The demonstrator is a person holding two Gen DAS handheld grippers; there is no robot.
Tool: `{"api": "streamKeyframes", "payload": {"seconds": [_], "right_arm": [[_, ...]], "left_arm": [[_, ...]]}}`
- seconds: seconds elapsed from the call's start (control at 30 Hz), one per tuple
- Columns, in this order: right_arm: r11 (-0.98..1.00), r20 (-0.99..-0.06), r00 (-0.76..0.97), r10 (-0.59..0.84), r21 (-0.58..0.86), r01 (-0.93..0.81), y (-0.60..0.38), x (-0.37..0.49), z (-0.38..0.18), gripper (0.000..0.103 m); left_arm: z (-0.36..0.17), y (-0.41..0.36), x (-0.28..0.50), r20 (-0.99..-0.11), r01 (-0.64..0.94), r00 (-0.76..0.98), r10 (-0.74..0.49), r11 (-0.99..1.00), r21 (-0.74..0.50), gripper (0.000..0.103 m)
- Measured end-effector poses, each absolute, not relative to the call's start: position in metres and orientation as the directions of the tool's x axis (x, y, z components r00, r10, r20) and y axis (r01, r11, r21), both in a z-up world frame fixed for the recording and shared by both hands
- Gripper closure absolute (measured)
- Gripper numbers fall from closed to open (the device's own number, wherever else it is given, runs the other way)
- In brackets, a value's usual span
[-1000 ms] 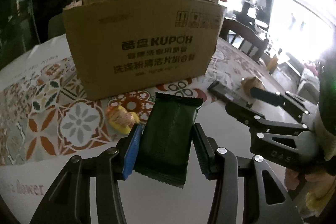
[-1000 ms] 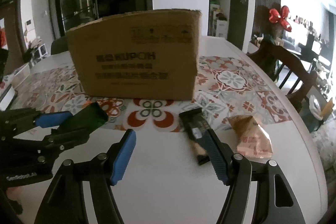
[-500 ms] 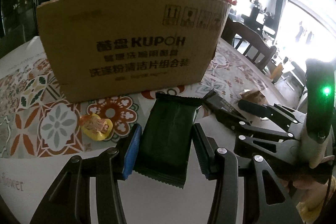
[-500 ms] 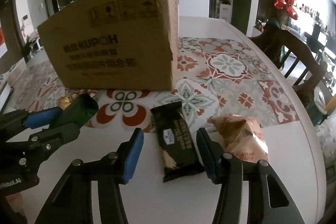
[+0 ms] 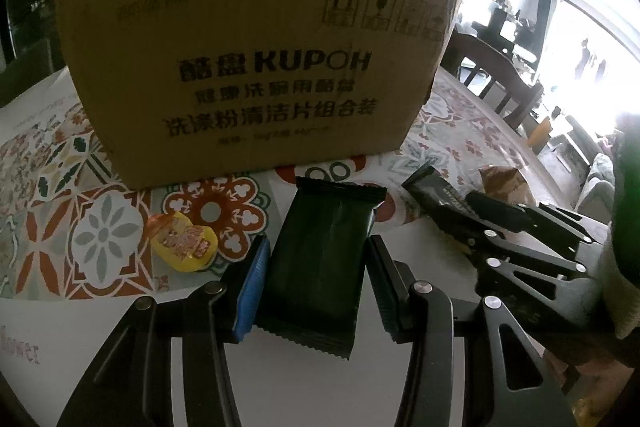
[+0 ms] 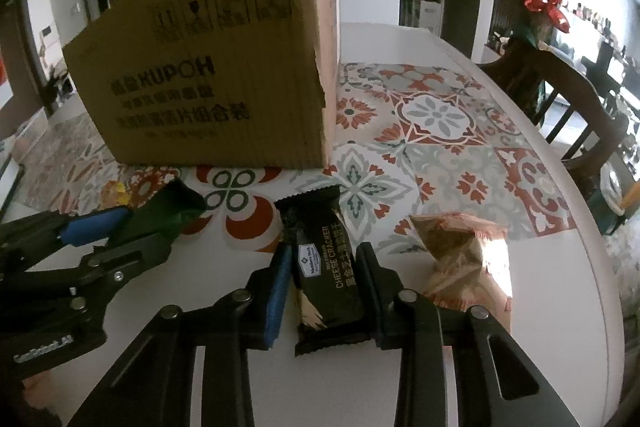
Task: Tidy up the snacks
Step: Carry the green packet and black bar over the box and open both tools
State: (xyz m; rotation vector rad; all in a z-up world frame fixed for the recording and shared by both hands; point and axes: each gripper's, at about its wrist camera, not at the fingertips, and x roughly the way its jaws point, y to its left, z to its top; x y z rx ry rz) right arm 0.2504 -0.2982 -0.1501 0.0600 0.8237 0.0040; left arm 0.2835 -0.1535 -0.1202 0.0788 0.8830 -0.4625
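Observation:
My left gripper (image 5: 318, 247) is shut on a dark green snack packet (image 5: 332, 211), held flat just above the table in front of the cardboard box (image 5: 256, 67). In the right wrist view, a black cheese cracker packet (image 6: 316, 211) lies on the table between the jaws of my right gripper (image 6: 324, 251). Those jaws are closing, and both pads touch the packet's long sides. The left gripper and its green packet (image 6: 176, 203) show at the left of that view. The box (image 6: 216, 87) stands upright and its inside is hidden.
A yellow wrapped snack (image 5: 184, 241) lies left of the green packet. A crumpled tan packet (image 6: 464, 259) sits just right of my right gripper. The patterned tablecloth (image 6: 436, 115) covers the round table. A wooden chair (image 6: 560, 87) stands beyond the table's right edge.
My right gripper came down around the black cracker packet and its jaws narrowed onto it. My left gripper, still holding the green packet, moved a little nearer the box.

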Motion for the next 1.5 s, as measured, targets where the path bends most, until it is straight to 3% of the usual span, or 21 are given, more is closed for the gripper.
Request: {"api": "streamKeyframes", "payload": {"seconds": [0.37, 1.03, 1.5], "right_arm": [[0.993, -0.640, 0.767, 0.040, 0.109, 0.039, -0.291, 0.216, -0.106, 0.069], [0.991, -0.417, 0.905, 0.084, 0.126, -0.034, -0.260, 0.215, -0.010, 0.069], [0.992, -0.382, 0.918, 0.106, 0.104, -0.071, -0.253, 0.269, 0.023, 0.069]], "left_arm": [[-0.085, -0.139, 0.264, -0.704, 0.428, 0.594, -0.390, 0.894, -0.133, 0.055], [0.018, -0.093, 0.262, -0.502, 0.424, 0.775, -0.384, 0.905, -0.037, 0.055], [0.046, -0.091, 0.312, -0.481, 0.411, 0.802, -0.355, 0.912, 0.011, 0.055]]}}
